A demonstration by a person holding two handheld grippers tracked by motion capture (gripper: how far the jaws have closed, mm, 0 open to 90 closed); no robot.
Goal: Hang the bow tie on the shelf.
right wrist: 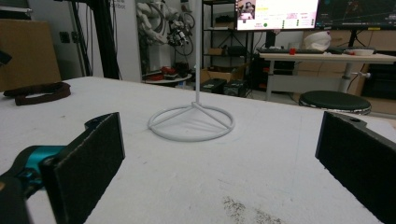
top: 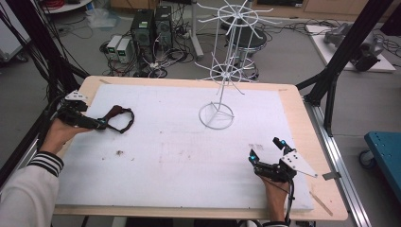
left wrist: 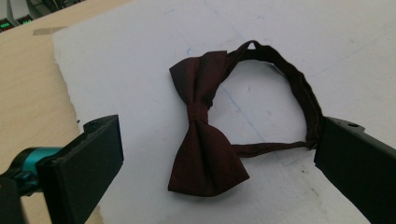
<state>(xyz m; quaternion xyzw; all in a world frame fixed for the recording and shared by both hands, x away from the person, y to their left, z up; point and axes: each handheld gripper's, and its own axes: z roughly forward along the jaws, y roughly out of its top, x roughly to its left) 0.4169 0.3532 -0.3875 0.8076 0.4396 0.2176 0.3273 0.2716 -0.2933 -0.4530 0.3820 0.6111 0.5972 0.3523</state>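
A dark maroon bow tie (left wrist: 205, 130) with its looped neck strap (left wrist: 299, 88) lies flat on the white foam sheet (top: 179, 151) at the left (top: 119, 117). My left gripper (top: 101, 124) hovers at its near side, open, jaws spread either side of the bow with nothing held (left wrist: 215, 158). A white wire display stand (top: 222, 71) rises from a ring base (top: 216, 115) at the sheet's middle back. My right gripper (top: 267, 150) rests open at the front right, pointing toward that ring base (right wrist: 191, 122). The bow tie strap (right wrist: 37, 92) shows far left in the right gripper view.
The foam sheet covers a wooden table (top: 302, 123). Small dark crumbs (top: 119, 152) mark the sheet at the left front. Black frame posts (top: 340, 56) flank the table; computers and cables (top: 151, 33) sit on the floor behind.
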